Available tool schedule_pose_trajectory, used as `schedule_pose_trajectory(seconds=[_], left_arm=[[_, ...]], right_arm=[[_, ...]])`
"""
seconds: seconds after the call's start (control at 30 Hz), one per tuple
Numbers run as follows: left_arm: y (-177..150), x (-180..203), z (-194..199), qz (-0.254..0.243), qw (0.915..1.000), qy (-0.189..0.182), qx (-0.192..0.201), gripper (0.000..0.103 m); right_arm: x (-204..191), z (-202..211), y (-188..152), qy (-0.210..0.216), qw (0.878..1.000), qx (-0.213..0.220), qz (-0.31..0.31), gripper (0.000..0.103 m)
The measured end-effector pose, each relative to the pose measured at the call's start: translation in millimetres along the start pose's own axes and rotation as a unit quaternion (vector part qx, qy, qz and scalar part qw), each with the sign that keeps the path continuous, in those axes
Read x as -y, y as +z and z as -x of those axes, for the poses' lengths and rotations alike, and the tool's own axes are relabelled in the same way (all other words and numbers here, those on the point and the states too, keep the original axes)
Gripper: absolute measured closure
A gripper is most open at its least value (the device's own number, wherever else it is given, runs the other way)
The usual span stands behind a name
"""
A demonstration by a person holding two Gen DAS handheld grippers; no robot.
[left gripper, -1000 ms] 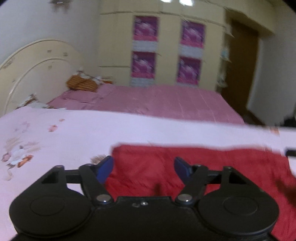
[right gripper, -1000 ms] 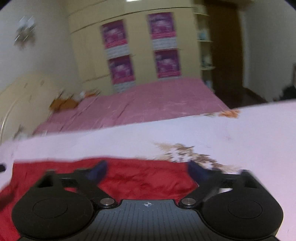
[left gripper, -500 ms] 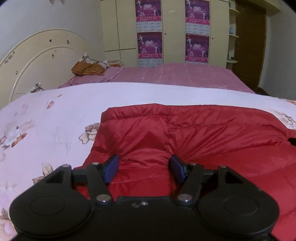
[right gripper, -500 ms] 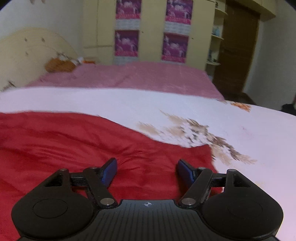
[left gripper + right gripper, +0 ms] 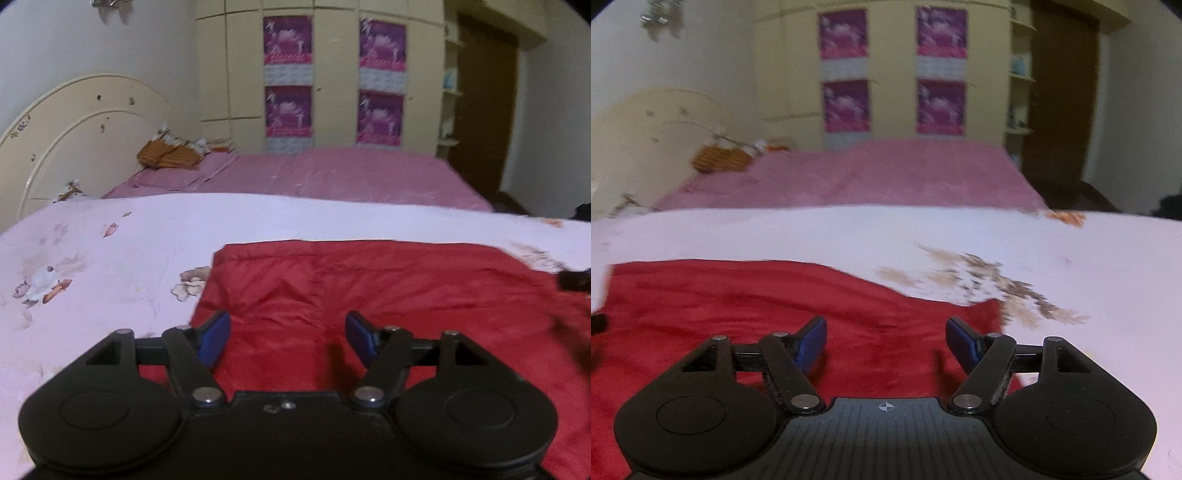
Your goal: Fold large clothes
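Note:
A large red padded garment (image 5: 388, 291) lies spread on the floral white bedcover (image 5: 110, 266). My left gripper (image 5: 286, 334) is open and empty, just above the garment's left part, near its left edge. In the right wrist view the red garment (image 5: 757, 306) fills the lower left. My right gripper (image 5: 885, 339) is open and empty above the garment's right part, close to its right corner (image 5: 991, 308). The tip of the right gripper (image 5: 574, 280) shows at the right edge of the left wrist view.
The floral bedcover (image 5: 1071, 266) extends right of the garment. Behind lies a pink bedspread (image 5: 314, 177) with an orange pillow (image 5: 166, 157) by a cream headboard (image 5: 74, 140). A wardrobe with pink posters (image 5: 332, 81) and a brown door (image 5: 484, 122) stand at the back.
Both grippers have pulled back and risen a little from the garment since half a second ago. Both stay open. The garment lies flat as before.

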State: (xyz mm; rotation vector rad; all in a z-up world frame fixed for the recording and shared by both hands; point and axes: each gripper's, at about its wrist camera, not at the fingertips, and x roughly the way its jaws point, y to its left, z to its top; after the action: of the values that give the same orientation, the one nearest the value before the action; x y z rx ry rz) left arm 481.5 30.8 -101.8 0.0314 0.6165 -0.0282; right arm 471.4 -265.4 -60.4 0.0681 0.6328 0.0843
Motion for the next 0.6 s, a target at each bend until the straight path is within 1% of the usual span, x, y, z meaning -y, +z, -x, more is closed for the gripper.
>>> schedule_pose_trajectory(seconds=[0.13,0.2,0.23,0.33,0.4,0.47,0.6], left_arm=[[-15.4,13.2,21.8,-0.005,0.9996,-0.026,-0.009,0.033],[-23.4,17.3,22.0,-0.011,0.9995,-0.027,-0.014,0.032],[-27.9,19.5,19.5,-0.013,0.9995,-0.021,-0.018,0.032],[-37.0,21.1,8.9,-0.017,0.9995,-0.008,-0.027,0.03],[-40.5,24.5,2.8,-0.028,0.9992,-0.002,-0.03,0.028],[-42.5,24.9,-1.2,-0.026,0.9991,0.0,-0.033,0.028],[-45.0,26.0,-8.4,-0.026,0.999,0.004,-0.036,0.028]], right_arm=[[-29.0,17.9,-15.6,0.027,0.999,-0.001,0.024,0.032],[-38.7,22.5,-23.7,0.034,0.999,-0.003,0.023,0.032],[-42.8,23.1,-27.6,0.034,0.999,-0.003,0.024,0.032],[-52.0,16.6,-40.0,0.024,0.999,-0.017,0.04,0.032],[-50.9,5.7,-49.2,0.009,0.998,-0.026,0.053,0.031],[-46.9,-4.8,-56.4,-0.001,0.998,-0.034,0.059,0.031],[-41.6,-20.9,-64.4,-0.008,0.998,-0.031,0.06,0.031]])
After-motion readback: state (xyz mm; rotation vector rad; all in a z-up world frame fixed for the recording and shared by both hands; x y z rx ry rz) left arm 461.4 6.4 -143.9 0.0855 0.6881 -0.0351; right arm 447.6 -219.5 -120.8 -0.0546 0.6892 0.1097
